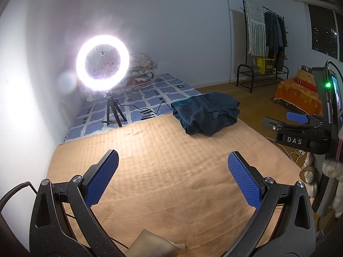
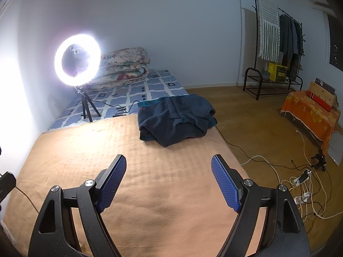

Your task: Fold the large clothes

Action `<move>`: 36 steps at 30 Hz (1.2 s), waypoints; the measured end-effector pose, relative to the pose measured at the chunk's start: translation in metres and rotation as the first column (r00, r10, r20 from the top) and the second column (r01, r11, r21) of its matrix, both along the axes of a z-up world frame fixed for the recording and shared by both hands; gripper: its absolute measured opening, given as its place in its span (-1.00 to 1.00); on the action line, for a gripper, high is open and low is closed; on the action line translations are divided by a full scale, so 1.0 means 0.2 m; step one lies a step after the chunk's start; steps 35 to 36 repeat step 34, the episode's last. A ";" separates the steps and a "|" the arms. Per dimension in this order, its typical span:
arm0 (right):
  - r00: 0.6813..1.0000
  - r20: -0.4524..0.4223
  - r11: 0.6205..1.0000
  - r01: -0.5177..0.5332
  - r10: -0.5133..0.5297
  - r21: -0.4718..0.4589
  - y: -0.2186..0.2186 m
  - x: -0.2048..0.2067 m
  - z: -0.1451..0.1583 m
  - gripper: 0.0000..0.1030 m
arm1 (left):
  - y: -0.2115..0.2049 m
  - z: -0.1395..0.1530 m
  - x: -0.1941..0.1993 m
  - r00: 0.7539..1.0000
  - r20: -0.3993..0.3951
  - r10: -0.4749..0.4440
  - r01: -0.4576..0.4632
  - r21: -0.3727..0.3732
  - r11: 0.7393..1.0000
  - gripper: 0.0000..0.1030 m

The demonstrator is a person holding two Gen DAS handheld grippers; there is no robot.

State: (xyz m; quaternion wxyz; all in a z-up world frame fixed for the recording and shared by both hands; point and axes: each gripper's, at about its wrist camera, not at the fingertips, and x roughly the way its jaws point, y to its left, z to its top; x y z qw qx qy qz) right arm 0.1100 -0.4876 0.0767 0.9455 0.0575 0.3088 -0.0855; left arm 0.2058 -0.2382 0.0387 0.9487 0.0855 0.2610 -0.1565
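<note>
Risk of undoing a fold that already looks finished

Dark blue garment [image 2: 175, 118] sits bundled at the far right edge of the tan blanket [image 2: 150, 192]; left gripper [image 1: 172, 178] and right gripper [image 2: 168, 182] hang released, empty, well short of it. A one-sided tug could unravel the layers or slide them off the edge onto the floor.

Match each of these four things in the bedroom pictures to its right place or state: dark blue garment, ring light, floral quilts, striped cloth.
Things:
1. dark blue garment
2. ring light
3. floral quilts
4. striped cloth

Places or states:
A. hung on the black clothes rack
B. stacked by the wall at the far end of the checked sheet
C. folded up at the far edge of the tan blanket
D. lit, standing on a tripod

Pairs: 1-C, 2-D, 3-B, 4-A
</note>
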 end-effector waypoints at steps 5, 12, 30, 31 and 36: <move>1.000 -0.004 1.000 -0.012 0.012 -0.002 0.02 0.01 0.00 0.58 | 0.01 0.02 -0.01 1.000 0.012 0.002 -0.002 -0.009 1.000 1.00; 1.000 -0.006 1.000 -0.017 0.017 -0.012 0.04 0.02 -0.01 0.58 | 0.03 0.04 -0.03 0.999 0.029 0.019 -0.019 -0.012 1.000 1.00; 1.000 -0.006 1.000 -0.024 0.024 -0.007 0.05 0.01 -0.01 0.58 | 0.05 0.06 -0.03 0.999 0.042 0.031 -0.030 -0.018 0.999 1.00; 1.000 -0.006 1.000 -0.024 0.024 -0.008 0.05 0.02 -0.01 0.58 | 0.05 0.06 -0.03 0.998 0.051 0.033 -0.032 -0.015 0.999 1.00; 1.000 -0.007 1.000 -0.026 0.026 -0.003 0.05 0.02 -0.01 0.58 | 0.05 0.07 -0.03 0.997 0.061 0.040 -0.040 -0.008 0.999 1.00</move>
